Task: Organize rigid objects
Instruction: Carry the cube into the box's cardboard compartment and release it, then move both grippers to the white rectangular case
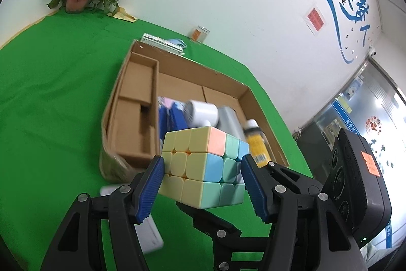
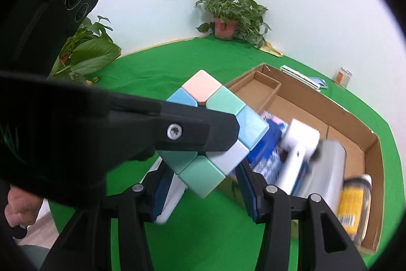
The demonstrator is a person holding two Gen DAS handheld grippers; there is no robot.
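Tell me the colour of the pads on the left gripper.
Blue, ribbed pads on black arms; clearest in the left wrist view.

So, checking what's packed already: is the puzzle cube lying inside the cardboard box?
No, the puzzle cube is held up between the left tongs, in front of the cardboard box.

free: box (image 1: pixel 223 79) far half (bare floor) | blocked: near half, bottles (image 1: pixel 257 146) crowd it

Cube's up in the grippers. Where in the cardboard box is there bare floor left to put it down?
Free: the far part of the cardboard box floor, between its back wall and the white cylinder. The divided side compartment also looks bare. Crowded: the near end, where the blue packs, grey can and yellow-label bottle lie side by side behind the cube.
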